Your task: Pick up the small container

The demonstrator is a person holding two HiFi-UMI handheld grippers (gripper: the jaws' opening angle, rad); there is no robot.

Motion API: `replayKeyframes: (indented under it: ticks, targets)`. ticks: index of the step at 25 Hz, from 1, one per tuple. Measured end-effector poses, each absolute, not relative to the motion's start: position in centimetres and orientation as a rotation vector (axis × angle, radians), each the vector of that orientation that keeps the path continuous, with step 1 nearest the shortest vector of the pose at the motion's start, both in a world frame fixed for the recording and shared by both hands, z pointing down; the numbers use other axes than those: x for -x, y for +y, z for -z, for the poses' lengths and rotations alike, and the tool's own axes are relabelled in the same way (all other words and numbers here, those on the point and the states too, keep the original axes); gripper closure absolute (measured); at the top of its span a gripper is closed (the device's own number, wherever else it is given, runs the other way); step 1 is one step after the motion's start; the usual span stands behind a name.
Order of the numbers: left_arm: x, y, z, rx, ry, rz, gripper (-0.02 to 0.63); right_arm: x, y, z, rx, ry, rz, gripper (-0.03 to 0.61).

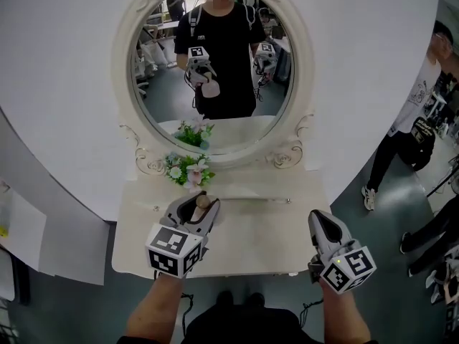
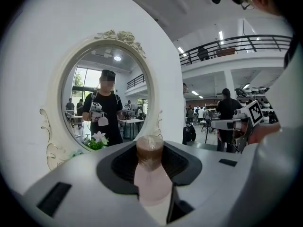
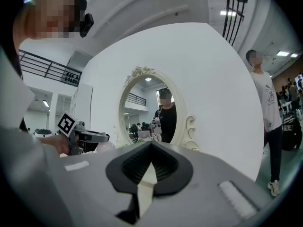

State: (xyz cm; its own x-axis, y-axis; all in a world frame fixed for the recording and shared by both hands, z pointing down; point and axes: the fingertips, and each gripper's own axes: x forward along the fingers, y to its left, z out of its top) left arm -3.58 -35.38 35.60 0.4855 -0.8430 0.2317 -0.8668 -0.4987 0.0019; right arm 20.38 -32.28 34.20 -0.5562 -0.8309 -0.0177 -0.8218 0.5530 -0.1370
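Note:
The small container (image 1: 204,201) is a pale pink bottle with a brownish cap. It is held above the white dressing table (image 1: 258,239), and my left gripper (image 1: 195,208) is shut on it. In the left gripper view the container (image 2: 151,176) stands upright between the grey jaws of the left gripper (image 2: 150,151), cap uppermost. My right gripper (image 1: 320,221) hovers over the table's right end. In the right gripper view the right gripper (image 3: 150,148) has its jaw tips together with nothing held. The mirror reflects the held bottle.
An oval mirror (image 1: 213,63) in an ornate cream frame stands at the back of the table. A small bunch of flowers (image 1: 188,169) sits at its foot, just beyond the left gripper. A round white backdrop wall (image 1: 373,63) is behind. A person (image 1: 412,131) stands at the right.

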Motion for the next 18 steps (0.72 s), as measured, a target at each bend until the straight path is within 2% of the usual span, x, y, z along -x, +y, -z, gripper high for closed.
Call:
replayKeyframes:
  ticks: [18]
  targets:
    - [2.9,-34.7,-38.6,-2.536,-1.534,-0.322,0.474,-20.3,-32.3,-35.7,1.44,2.74,0.154,0.571]
